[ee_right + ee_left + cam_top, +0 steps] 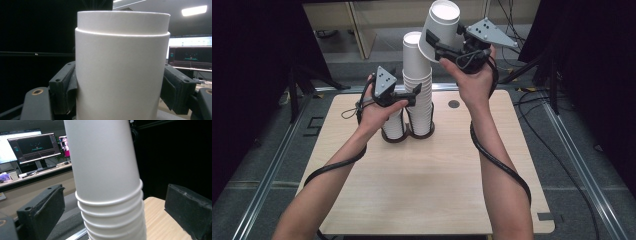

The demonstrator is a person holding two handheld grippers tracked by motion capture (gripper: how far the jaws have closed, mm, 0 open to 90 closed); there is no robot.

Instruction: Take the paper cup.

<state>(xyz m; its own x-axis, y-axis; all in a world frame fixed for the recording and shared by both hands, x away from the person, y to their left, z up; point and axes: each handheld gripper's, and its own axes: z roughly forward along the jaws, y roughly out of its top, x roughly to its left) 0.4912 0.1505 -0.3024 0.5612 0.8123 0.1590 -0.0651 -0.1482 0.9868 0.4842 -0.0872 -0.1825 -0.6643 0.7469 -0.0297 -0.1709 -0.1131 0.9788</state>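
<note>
A tall stack of white paper cups [418, 75] stands upside down at the far middle of the wooden table [437, 185], with a shorter stack [393, 127] to its left. My left gripper [416, 94] reaches in from the left at mid height of the tall stack [107, 182]. Its jaws stand on either side with gaps, so it is open. My right gripper [434, 45] is raised above and right of the stack, shut on a single white cup [439, 27] held tilted. In the right gripper view both pads press on that cup's wall [120, 70].
A small dark round mark [454, 104] sits on the table right of the stacks. Metal rails and cables run along the floor on both sides. Desks with lit monitors [35, 146] stand beyond the table. The near half of the tabletop is bare wood.
</note>
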